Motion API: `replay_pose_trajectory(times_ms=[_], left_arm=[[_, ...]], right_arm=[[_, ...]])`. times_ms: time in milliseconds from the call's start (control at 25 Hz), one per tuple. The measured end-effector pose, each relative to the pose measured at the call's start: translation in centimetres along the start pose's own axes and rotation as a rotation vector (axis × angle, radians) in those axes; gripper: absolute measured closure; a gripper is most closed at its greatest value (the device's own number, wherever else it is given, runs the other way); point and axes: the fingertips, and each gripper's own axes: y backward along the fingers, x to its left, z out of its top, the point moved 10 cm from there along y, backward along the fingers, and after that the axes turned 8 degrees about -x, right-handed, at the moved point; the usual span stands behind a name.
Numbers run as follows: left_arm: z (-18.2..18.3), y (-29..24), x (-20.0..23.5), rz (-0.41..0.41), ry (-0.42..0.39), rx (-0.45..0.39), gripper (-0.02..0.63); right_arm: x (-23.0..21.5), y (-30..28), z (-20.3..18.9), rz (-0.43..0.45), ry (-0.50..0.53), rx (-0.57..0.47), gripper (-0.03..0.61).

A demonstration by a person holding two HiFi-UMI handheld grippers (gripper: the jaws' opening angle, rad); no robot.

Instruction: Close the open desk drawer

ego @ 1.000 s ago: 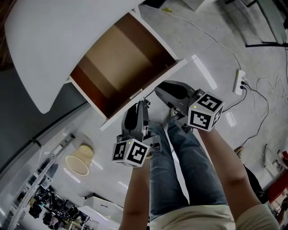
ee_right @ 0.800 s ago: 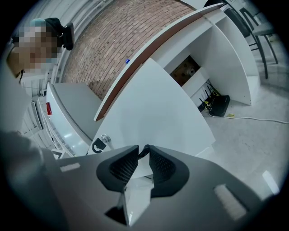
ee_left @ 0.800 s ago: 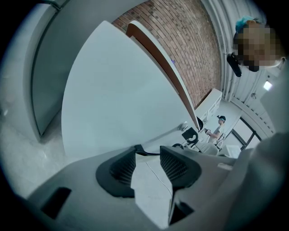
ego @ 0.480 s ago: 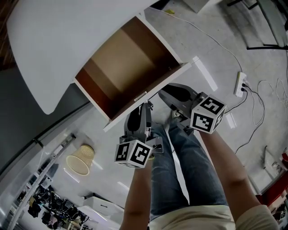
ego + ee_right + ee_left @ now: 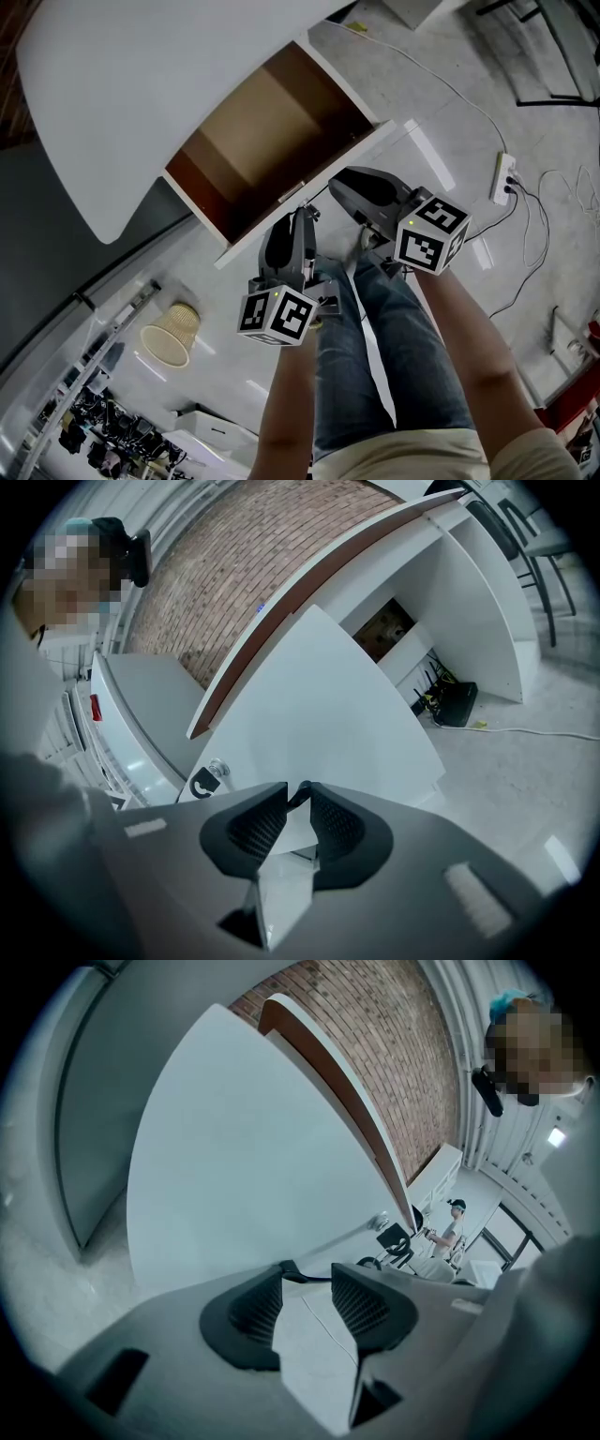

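In the head view a white desk (image 5: pixel 122 103) has its drawer (image 5: pixel 262 131) pulled out, brown inside, with a white front panel (image 5: pixel 375 141). My left gripper (image 5: pixel 298 214) points at the middle of that front, near the small knob (image 5: pixel 380 1221). Its jaws stand a little apart with nothing between them, close to the panel (image 5: pixel 244 1166). My right gripper (image 5: pixel 336 187) is at the panel (image 5: pixel 328 696) further right, its fingertips meeting and holding nothing. The knob (image 5: pixel 217 769) lies to its left there. Whether the tips touch the panel I cannot tell.
A wicker bin (image 5: pixel 172 333) stands on the floor at lower left, with shelving beyond it. A power strip (image 5: pixel 503 178) with trailing cables lies at the right. The person's jeans-clad legs (image 5: pixel 375 356) are below the grippers. A distant person (image 5: pixel 457 1222) shows in the left gripper view.
The drawer shows slightly less of its inside than a second ago. Both grippers have stayed at its front panel, their jaws unchanged.
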Motion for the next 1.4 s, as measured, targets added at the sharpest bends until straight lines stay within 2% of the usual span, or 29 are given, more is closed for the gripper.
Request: replay_pose_trajectory(times_ms=[1400], left_arm=[[4.1,-4.4,1.9,-0.003,0.004,-0.026,0.451]], right_arm=[[-1.0,-5.8,2.7,0.007,0.008,-0.021,0.494]])
